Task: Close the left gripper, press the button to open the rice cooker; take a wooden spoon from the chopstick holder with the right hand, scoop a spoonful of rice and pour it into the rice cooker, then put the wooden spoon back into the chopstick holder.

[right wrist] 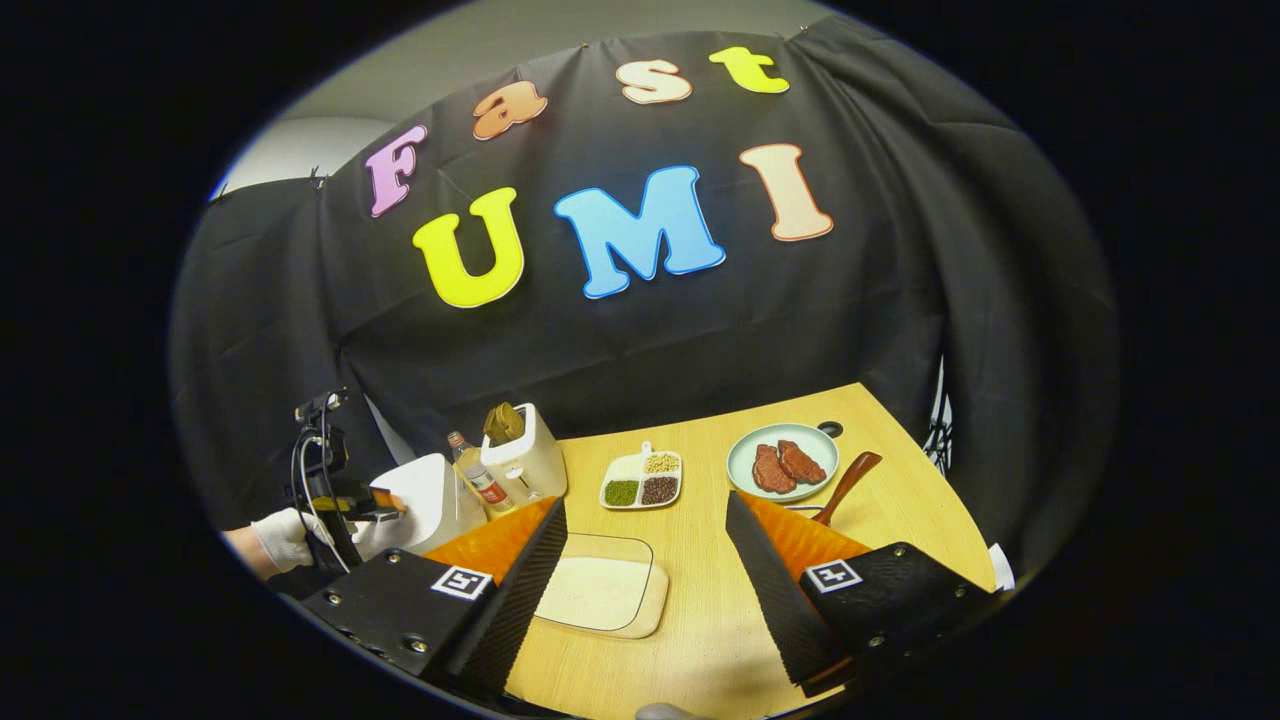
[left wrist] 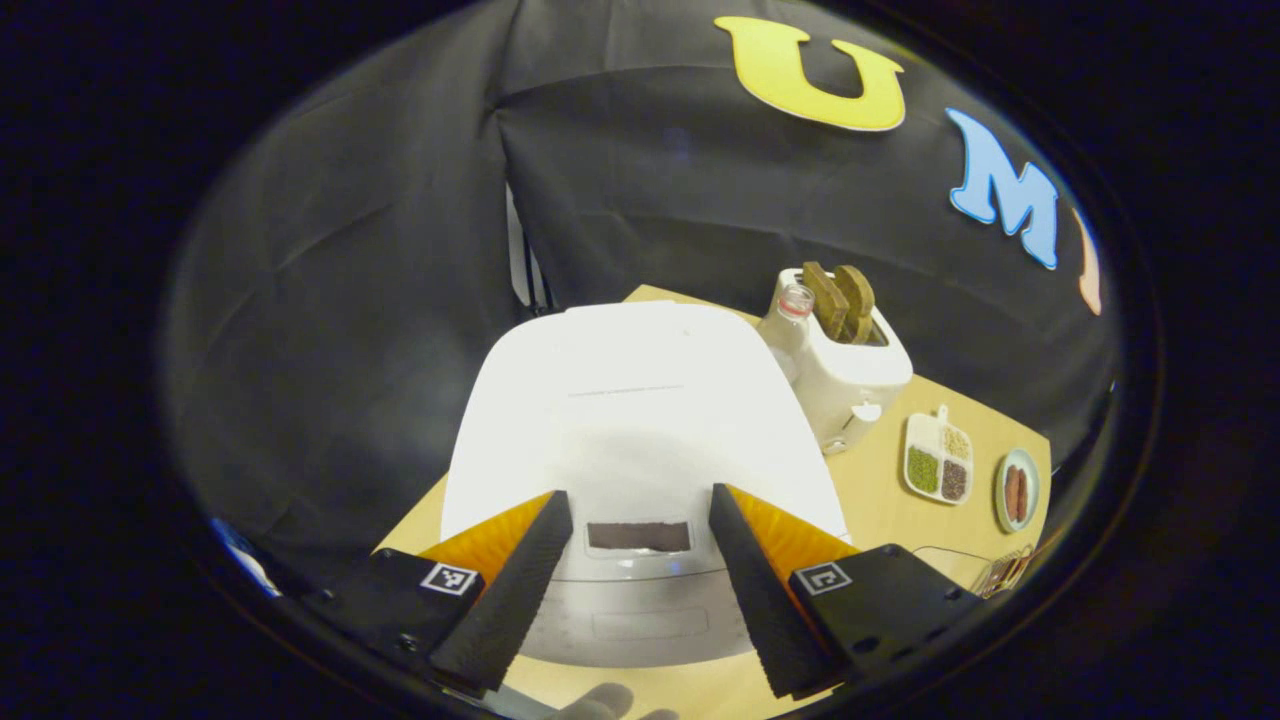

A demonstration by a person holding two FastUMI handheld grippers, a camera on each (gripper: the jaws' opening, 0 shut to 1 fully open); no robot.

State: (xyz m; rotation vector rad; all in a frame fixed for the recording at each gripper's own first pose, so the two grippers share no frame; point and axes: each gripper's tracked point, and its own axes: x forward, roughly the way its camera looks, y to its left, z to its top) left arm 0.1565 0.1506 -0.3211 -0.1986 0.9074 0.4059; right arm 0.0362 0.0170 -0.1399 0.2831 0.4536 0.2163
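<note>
The wooden table (right wrist: 700,610) spans the booth floor in front of the black cloth wall. On its left side sits the white rice cooker (left wrist: 640,420), lid down, the biggest thing on the table; in the left gripper view it lies straight ahead, its dark front panel (left wrist: 638,536) seen between the two fingers. The left gripper (left wrist: 640,570) hovers just over the cooker's near edge with its jaws wide apart, gripping nothing. In the right gripper view a gloved hand (right wrist: 280,540) holds that gripper beside the cooker at far left. The right gripper (right wrist: 645,590) hangs above the near middle of the table, jaws also wide and empty, over a shallow tray of white rice (right wrist: 600,592). Just right of the cooker stands the white chopstick holder (right wrist: 528,460), wooden utensils sticking up from its top, with a small bottle (right wrist: 478,478) touching or nearly touching its left side. Farther right lie a divided dish of grains (right wrist: 642,478), then a pale plate with two pieces of meat (right wrist: 782,462), and a brown wooden handle (right wrist: 850,482) at the plate's near right.
</note>
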